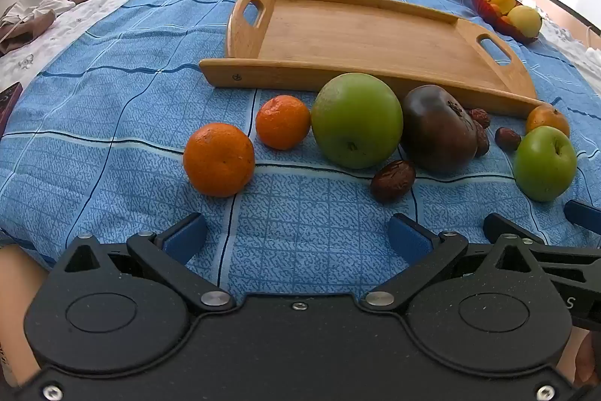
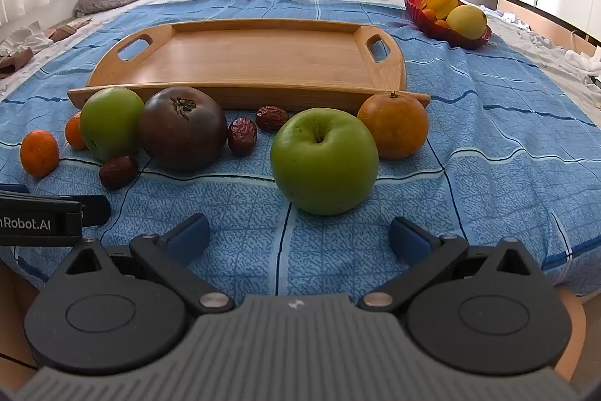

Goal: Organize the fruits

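Two grippers sit low over the blue checked bedspread point(image 1: 112, 123), and both stand wide open with nothing between their blue pads. From my left gripper point(image 1: 298, 235) I look across at the fruit lying loose in a row just in front of the wooden tray point(image 1: 360, 36), whose floor is bare. Nearest me on this side is a tangerine point(image 1: 219, 158), with a second tangerine point(image 1: 283, 122) just behind it. Beside that one sits a big green apple point(image 1: 357, 120), touching or nearly touching the dark brown round fruit point(image 1: 437, 128) next to it. A dried date point(image 1: 392, 180) lies in front of those two.

My right gripper point(image 2: 299, 235) gives me what the left view only squeezes into its edge: the second green apple point(image 2: 324, 160) fills the middle here, right ahead of the open jaws but apart from them, and the dull orange fruit with a stem point(image 2: 393, 124) sits just behind it, against the tray's front rail. This view also separates two more dates point(image 2: 242, 136) between the brown fruit and that apple; on the left view they are half hidden behind the brown fruit.

Each camera catches the other gripper's fingers at its edge. The red bowl point(image 2: 443, 29) with yellow fruit stands well beyond the tray's right end, clearer from the right. Only the left view shows a bit of the person's hand point(image 1: 17, 307) at the lower corner.
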{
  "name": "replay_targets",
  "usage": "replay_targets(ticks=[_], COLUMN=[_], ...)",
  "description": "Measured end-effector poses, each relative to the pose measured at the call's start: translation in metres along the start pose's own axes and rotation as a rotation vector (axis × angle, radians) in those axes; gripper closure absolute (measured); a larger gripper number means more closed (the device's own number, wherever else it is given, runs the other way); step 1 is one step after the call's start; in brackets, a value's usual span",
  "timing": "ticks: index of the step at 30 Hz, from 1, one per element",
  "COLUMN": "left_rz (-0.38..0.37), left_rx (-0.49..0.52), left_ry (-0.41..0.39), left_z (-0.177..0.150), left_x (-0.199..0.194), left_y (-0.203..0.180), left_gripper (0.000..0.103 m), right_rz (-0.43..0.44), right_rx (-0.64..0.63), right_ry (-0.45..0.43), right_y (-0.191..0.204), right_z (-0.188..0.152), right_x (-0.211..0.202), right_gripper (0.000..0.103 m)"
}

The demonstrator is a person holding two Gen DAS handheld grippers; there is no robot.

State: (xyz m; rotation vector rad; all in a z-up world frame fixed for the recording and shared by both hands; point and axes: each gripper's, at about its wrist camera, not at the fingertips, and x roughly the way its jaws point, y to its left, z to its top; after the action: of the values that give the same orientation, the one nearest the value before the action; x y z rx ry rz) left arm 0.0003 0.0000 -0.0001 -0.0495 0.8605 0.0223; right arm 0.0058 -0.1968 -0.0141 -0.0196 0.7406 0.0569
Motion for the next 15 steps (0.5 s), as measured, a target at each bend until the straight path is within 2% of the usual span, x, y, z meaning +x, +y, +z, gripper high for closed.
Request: replay_targets(ticks=[15], left_rz=[-0.001], left_rx=[-0.002], left_ry=[-0.008], left_z=[0.0005], left_x=[0.0002], left_y=[0.0001], left_gripper=[0.000], right_rz=[-0.005], right_rx=[-0.007], right_ry=[-0.007], right_y=[0.0007], right_z=[-0.0013], right_x=[-0.0009], right_gripper=[0.000])
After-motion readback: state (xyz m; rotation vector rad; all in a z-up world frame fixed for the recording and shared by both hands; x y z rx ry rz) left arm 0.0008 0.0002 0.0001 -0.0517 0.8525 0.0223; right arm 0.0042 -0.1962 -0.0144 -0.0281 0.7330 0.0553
